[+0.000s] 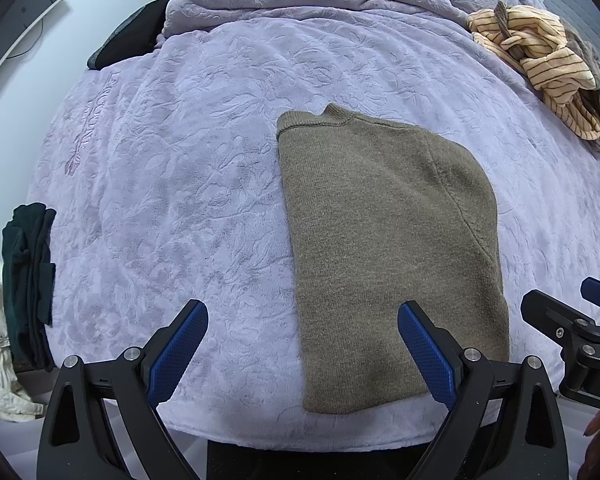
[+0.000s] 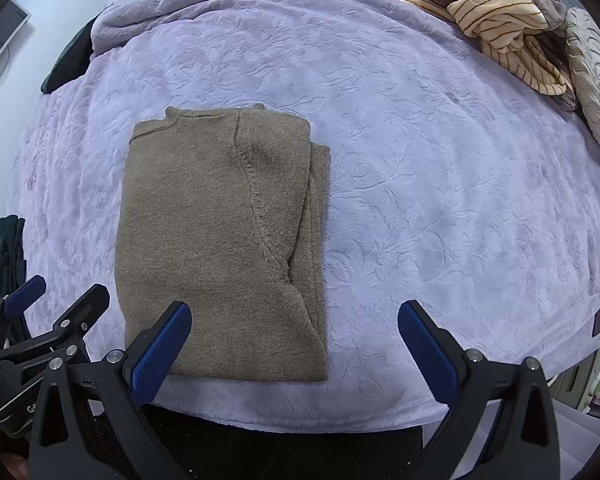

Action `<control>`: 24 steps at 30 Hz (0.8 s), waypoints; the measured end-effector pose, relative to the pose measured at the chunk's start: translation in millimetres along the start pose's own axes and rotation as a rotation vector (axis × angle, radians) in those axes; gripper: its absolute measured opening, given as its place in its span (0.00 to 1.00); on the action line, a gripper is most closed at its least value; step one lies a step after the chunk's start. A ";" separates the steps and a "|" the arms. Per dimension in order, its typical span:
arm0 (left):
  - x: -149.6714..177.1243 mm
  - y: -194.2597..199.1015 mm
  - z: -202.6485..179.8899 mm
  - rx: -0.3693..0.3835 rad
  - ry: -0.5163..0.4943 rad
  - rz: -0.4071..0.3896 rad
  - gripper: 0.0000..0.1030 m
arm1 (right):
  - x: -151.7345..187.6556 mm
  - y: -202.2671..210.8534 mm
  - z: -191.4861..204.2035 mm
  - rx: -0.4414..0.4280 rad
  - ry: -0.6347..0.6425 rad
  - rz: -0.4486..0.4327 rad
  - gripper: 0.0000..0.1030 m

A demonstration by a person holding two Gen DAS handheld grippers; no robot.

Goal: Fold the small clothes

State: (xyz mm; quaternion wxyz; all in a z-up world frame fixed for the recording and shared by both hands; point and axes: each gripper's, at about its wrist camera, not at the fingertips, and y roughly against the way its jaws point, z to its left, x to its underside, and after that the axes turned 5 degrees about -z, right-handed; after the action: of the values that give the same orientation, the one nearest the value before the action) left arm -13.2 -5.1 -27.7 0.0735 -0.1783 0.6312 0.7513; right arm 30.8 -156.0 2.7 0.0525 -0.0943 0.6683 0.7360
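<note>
Sweater [image 2: 220,240]: matt olive knit, fine ribbed texture. Blanket [image 1: 180,160]: plush lilac fleece, embossed leaf pattern. Left gripper [image 1: 304,356] and right gripper [image 2: 294,356]: matt black plastic, blue dimpled rubber-like pads [image 1: 428,360], bare metal screws.

Both wrist cams sit at the near edge of the bed [image 1: 180,160], angled down and forward across it, fairly close. Left cam sits left of the right one; both share the sweater [image 1: 388,248] [image 2: 220,240] and striped pile [image 1: 540,64] [image 2: 500,20].

Lilac bed [image 1: 188,184] (embossed blanket) carries folded sweater [image 1: 384,248], striped garment [image 1: 540,60].
</note>
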 end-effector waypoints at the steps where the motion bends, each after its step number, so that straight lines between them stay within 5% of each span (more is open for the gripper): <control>1: -0.1 0.0 0.0 -0.001 -0.001 0.000 0.93 | 0.0 0.0 0.0 0.000 0.000 0.000 1.00; 24: 5.3 1.1 0.0 0.000 0.011 0.001 0.93 | 2.9 0.5 4.0 0.003 0.011 0.000 1.00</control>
State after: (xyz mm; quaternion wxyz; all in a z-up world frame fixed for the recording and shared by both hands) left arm -18.4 -5.9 -28.6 0.0698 -0.1821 0.6316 0.7504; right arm 27.6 -152.2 2.9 0.0487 -0.0981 0.6698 0.7344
